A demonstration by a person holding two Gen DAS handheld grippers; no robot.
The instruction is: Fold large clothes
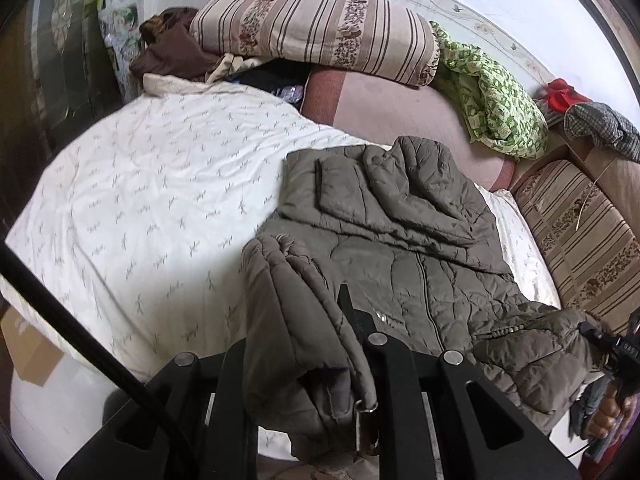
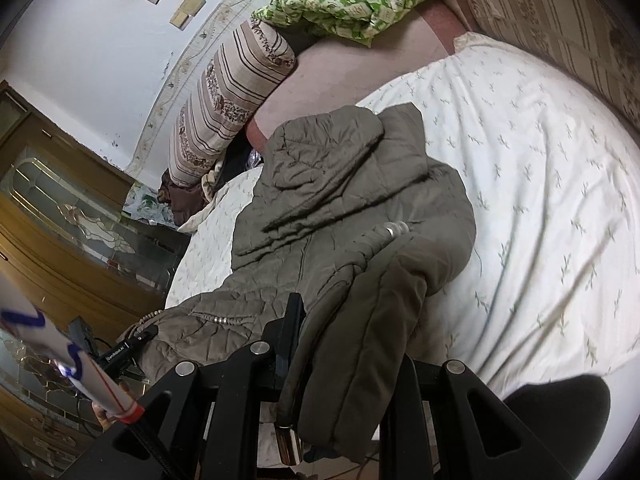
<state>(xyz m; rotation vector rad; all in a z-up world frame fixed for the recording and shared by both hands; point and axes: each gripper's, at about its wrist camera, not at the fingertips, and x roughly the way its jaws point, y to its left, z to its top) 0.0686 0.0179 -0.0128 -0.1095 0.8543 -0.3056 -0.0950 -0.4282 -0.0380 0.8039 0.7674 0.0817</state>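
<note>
An olive-grey quilted puffer jacket [image 1: 400, 216] lies on a bed covered by a white sheet with a small leaf print [image 1: 140, 184]. Its sleeves are folded over the upper body. My left gripper [image 1: 320, 332] is shut on the jacket's bottom hem at the near bed edge, and the fabric drapes over its fingers. In the right wrist view the same jacket [image 2: 340, 184] shows, and my right gripper [image 2: 332, 340] is shut on the other hem corner, which hangs thick over the jaws. The right gripper also shows in the left wrist view [image 1: 616, 352].
A striped bolster pillow [image 1: 320, 28], a green patterned cloth [image 1: 496, 96] and a brown garment [image 1: 172, 48] lie at the bed's head. A striped cushion [image 1: 580, 232] lines the right side. A wooden glass-door cabinet [image 2: 60, 208] stands beside the bed. A cardboard box [image 1: 28, 348] sits on the floor.
</note>
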